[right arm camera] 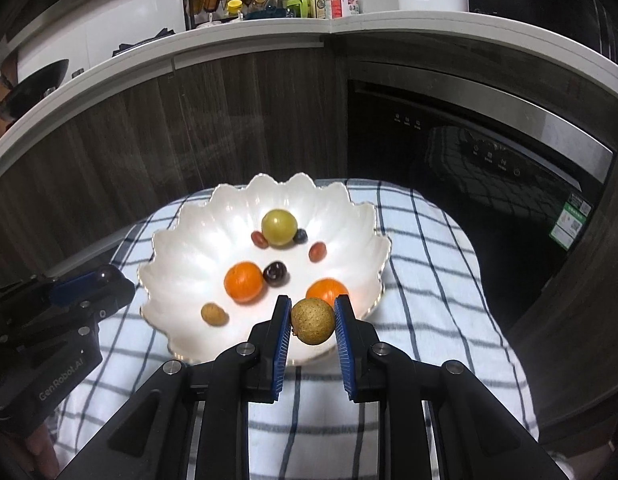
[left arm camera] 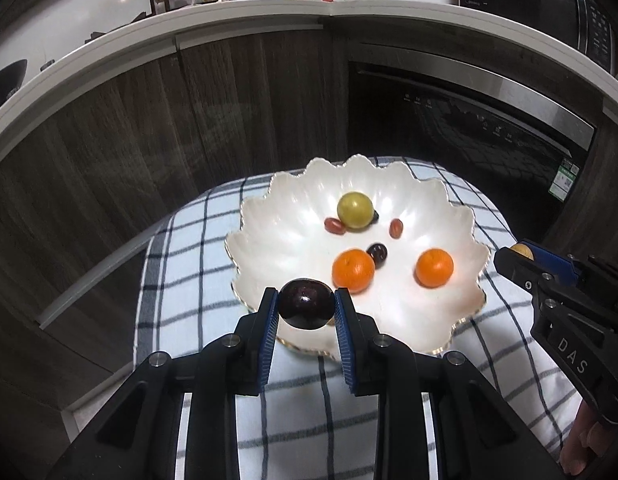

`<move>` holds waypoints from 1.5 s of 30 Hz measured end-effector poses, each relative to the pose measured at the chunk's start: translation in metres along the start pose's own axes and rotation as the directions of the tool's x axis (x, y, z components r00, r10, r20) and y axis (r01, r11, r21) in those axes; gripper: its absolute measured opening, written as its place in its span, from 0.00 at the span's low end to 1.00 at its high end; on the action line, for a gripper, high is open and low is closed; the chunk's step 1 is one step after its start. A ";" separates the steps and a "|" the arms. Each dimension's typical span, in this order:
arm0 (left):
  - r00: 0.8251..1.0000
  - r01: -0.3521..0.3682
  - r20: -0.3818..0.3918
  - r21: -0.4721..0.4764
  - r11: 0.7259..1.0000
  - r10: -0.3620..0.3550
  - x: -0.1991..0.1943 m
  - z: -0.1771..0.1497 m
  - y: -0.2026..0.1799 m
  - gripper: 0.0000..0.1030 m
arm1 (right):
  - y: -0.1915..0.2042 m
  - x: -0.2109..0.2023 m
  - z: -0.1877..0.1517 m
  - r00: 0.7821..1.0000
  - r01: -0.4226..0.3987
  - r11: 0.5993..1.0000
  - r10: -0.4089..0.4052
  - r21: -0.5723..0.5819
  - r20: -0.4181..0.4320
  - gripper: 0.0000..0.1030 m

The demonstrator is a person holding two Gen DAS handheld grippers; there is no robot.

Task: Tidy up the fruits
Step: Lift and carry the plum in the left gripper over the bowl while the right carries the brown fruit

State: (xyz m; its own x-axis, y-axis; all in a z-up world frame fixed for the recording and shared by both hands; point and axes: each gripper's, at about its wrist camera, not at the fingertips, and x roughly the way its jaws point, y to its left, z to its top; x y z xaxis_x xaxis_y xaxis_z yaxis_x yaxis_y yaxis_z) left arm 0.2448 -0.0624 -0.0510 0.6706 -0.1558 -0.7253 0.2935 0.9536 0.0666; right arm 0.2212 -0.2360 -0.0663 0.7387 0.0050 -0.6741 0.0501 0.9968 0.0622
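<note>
Fruits sit in a white scalloped bowl on a checked cloth, and 2 more are held above its near rim. The left tool pinches a dark plum between its blue pads; the right tool pinches a rough tan longan the same way, with almost no gap left over. Both fruits are round, so neither has a long axis to mind.

The relation that matters: each held fruit hangs just over the bowl's near edge, with the bowl's floor ahead of and below the tool. The plum is over the left part of that rim, the longan over the right, and the 2 tools stand well apart.

Inside the bowl lie a yellow-green fruit, 2 oranges, one nearer and one further left, a dark cherry, 2 small red fruits, a blueberry and a second longan. The nearer orange sits directly ahead of the right tool, so a drop there would likely strike it; open floor lies to its left.

The plum's skin is glossy and may slip; the longan's is matt and gritty, likely a surer hold.
</note>
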 end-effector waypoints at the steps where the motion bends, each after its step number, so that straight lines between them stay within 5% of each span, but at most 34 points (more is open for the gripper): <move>1: 1.000 -0.001 0.003 -0.004 1.000 0.001 0.000 0.003 0.001 0.27 | 0.000 0.001 0.002 1.000 -0.002 1.000 0.002 0.000 0.000 0.23; 42: 0.998 0.006 -0.066 -0.069 0.998 -0.011 0.090 0.016 0.036 0.28 | 0.027 0.083 0.026 0.993 -0.036 0.997 0.028 -0.066 -0.117 0.23; 45: 0.997 0.000 -0.076 -0.054 0.999 -0.004 0.092 0.014 0.034 0.34 | 0.027 0.085 0.025 0.992 -0.042 0.997 0.034 -0.067 -0.122 0.24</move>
State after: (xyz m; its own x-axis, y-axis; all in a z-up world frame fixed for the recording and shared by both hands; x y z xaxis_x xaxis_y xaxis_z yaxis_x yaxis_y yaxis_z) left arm 0.3259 -0.0478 -0.1064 0.6154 -0.1395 -0.7758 0.2562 0.9662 0.0295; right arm 0.3020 -0.2103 -0.1034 0.6526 0.0486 -0.7561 -0.0265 0.9988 0.0414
